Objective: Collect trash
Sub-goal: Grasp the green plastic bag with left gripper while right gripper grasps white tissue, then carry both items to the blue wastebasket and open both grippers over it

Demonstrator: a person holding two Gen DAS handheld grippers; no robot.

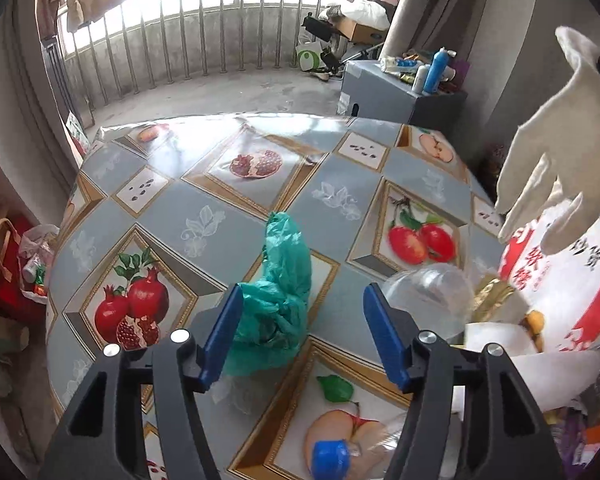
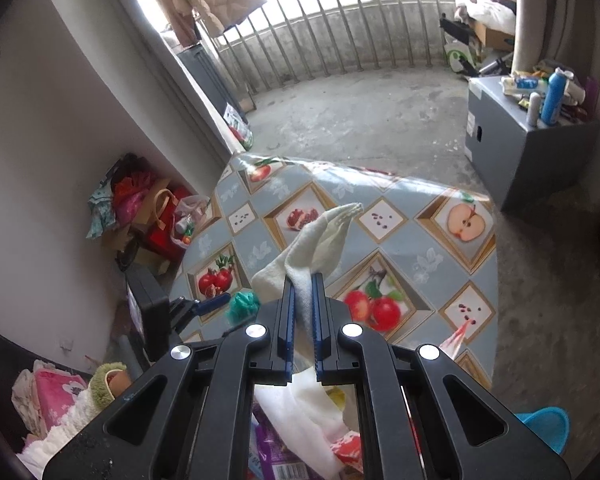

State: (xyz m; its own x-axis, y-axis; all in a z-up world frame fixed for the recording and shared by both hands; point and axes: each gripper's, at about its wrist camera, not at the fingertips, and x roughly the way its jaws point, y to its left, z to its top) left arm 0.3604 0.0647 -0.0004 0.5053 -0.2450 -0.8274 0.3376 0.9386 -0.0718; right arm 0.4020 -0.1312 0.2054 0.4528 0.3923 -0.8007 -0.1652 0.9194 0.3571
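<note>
My left gripper point(image 1: 303, 294) stands open just above the fruit-patterned tablecloth point(image 1: 228, 200). A crumpled green plastic bag point(image 1: 280, 280) lies between its blue fingers, close against the left one, and the pads do not press on it. A clear plastic bottle point(image 1: 432, 292) lies just right of the right finger. A blue-capped bottle point(image 1: 330, 458) lies under the gripper. My right gripper point(image 2: 304, 280) is shut on a white cloth glove point(image 2: 320, 236), which hangs at the right edge of the left wrist view point(image 1: 552, 152), over a white-and-red bag point(image 1: 572, 280) of wrappers and paper.
A grey box point(image 2: 512, 144) with spray bottles on top stands beyond the table's far right corner. Bags and clutter point(image 2: 156, 216) sit on the floor by the left wall. A blue plastic object point(image 2: 548, 424) lies at the lower right. Balcony railing point(image 1: 220, 32) closes the back.
</note>
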